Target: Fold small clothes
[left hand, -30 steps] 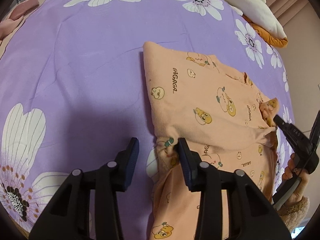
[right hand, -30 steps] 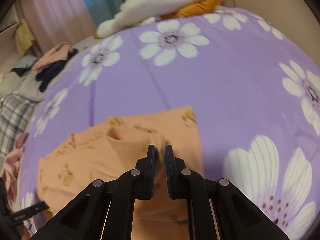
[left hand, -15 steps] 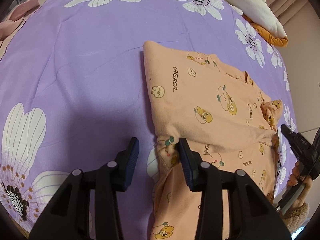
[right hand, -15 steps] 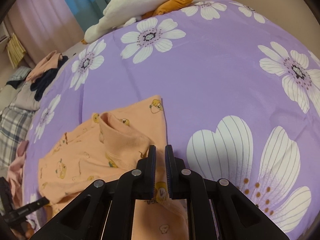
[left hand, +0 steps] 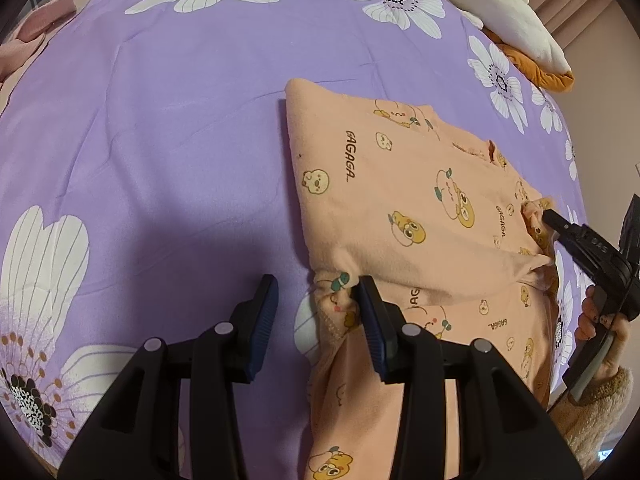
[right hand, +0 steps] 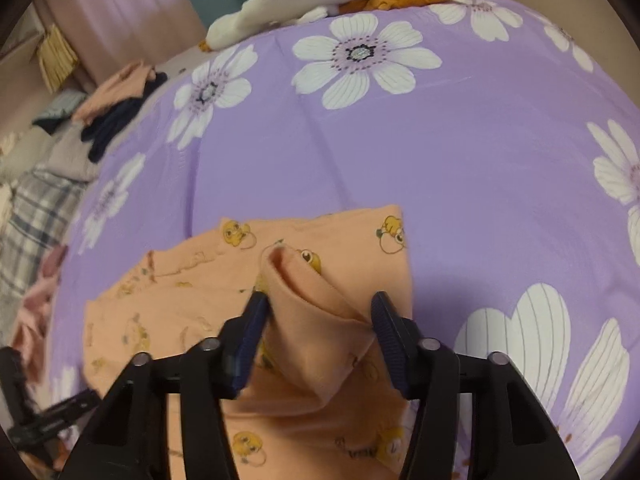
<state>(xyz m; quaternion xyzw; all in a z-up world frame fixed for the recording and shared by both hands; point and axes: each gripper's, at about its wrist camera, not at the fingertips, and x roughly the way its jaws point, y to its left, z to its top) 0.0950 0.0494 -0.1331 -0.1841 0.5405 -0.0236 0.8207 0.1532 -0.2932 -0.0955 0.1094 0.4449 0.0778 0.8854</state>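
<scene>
in the left wrist view the left gripper [left hand: 316,304] hangs with its jaws spread over the bedspread [left hand: 160,140], a bunched corner of the orange printed garment [left hand: 400,208] lying between them, just touching the right pad. the garment lies partly folded toward the bedspread's right edge. in the right wrist view the right gripper [right hand: 318,328] has its jaws opening, a folded sleeve [right hand: 316,320] lying loose between them on the garment [right hand: 168,304].
</scene>
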